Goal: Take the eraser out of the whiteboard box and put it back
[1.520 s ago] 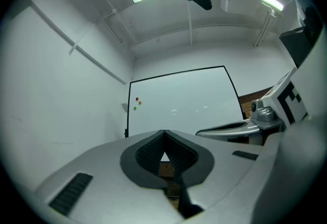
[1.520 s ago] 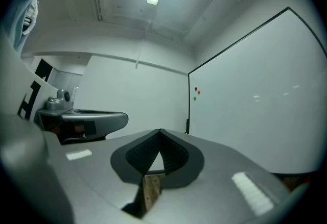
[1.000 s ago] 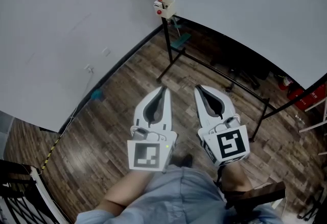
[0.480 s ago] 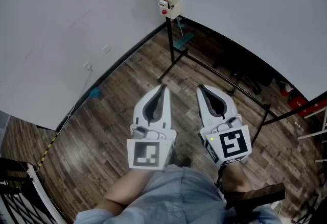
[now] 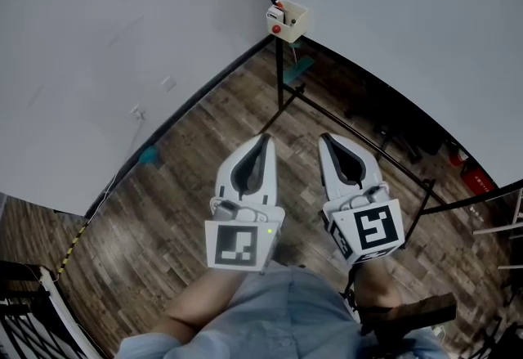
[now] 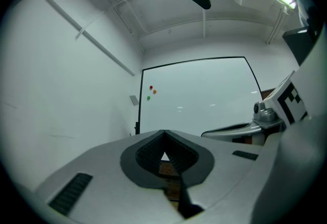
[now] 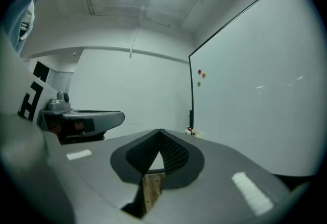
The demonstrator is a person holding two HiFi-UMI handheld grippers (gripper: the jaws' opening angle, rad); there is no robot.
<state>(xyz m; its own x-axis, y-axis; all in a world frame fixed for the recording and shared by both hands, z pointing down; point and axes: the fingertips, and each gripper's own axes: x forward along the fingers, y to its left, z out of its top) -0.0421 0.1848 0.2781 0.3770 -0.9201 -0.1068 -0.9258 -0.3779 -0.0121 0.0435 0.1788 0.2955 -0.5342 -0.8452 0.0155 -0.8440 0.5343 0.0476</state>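
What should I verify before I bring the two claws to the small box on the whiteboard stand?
1. Left claw empty: ok, jaws together, nothing between them.
2. Right claw empty: ok, jaws together, nothing held.
3. Whiteboard box in view: ok, fixed on the black stand.
4. Box within reach: not ok, it is far ahead of both claws.
5. Eraser seen in the box: cannot tell, too small.

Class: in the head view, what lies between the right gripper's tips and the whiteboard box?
Head view: only wooden floor and the stand's black bar lie between the right gripper and the whiteboard box.
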